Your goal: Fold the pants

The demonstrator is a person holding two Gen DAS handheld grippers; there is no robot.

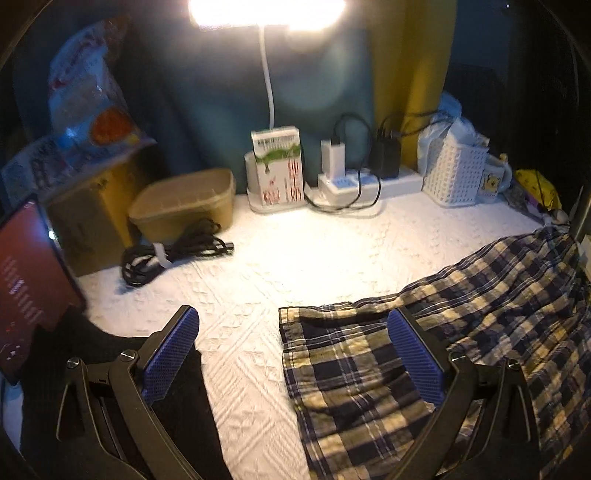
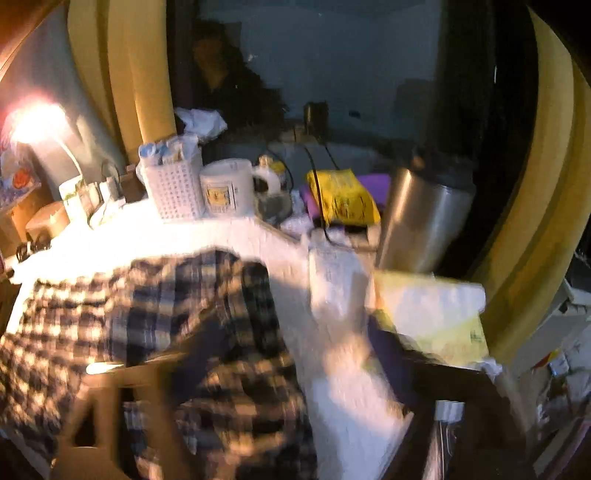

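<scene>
The plaid pants (image 1: 461,332) lie on the white textured cloth (image 1: 295,251), running from the lower middle of the left wrist view to its right edge. My left gripper (image 1: 291,354) is open and low over the cloth. Its right blue pad (image 1: 415,358) is over the pants near their hemmed edge, its left pad (image 1: 170,354) over a dark cloth. In the blurred right wrist view the pants (image 2: 147,314) are bunched at the left, partly hanging over the table's edge. My right gripper (image 2: 295,350) stands wide open above them, with nothing gripped.
At the back stand a lit lamp (image 1: 266,14), a carton (image 1: 279,166), a power strip with chargers (image 1: 369,181), a white basket (image 1: 454,173) and a mug (image 2: 225,188). At the left are a brown tub (image 1: 184,203), a coiled cable (image 1: 173,254) and a red screen (image 1: 26,291). A steel flask (image 2: 421,218) is at the right.
</scene>
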